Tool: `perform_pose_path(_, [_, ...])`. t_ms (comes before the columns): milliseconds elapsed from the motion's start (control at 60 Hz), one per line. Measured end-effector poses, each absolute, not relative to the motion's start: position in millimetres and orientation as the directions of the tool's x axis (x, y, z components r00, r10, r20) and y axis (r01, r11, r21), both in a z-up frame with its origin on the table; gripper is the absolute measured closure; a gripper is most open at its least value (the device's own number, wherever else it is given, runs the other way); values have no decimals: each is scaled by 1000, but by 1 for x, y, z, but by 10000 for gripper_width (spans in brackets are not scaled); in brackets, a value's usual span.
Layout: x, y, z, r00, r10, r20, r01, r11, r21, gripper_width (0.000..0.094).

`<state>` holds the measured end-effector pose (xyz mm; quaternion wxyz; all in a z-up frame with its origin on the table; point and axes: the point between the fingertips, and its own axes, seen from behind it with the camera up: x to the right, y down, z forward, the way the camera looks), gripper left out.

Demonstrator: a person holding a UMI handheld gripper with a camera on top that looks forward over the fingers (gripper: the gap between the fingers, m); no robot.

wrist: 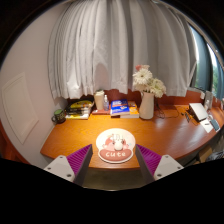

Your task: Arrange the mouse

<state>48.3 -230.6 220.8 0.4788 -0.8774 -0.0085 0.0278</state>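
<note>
A round white mouse pad (114, 144) with a pink wrist rest reading "cute" lies on the wooden desk (165, 135) near its front edge. It sits just ahead of and between my fingertips. My gripper (114, 160) is open, its purple pads (79, 156) spread wide on either side with nothing held. I cannot make out a mouse for certain. A small dark flat thing (168, 113) lies on the desk to the right of the vase, too small to identify.
Along the desk's back stand a white vase of flowers (147, 100), a stack of books (121, 107), a white jug (101, 100) and more books (78, 108). A white device (200, 112) sits at the far right. White curtains hang behind.
</note>
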Motion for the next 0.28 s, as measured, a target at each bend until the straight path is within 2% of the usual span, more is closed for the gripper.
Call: perform_pose_path(283, [72,-243,227,1000,3,-26,-20,-522,-852,79])
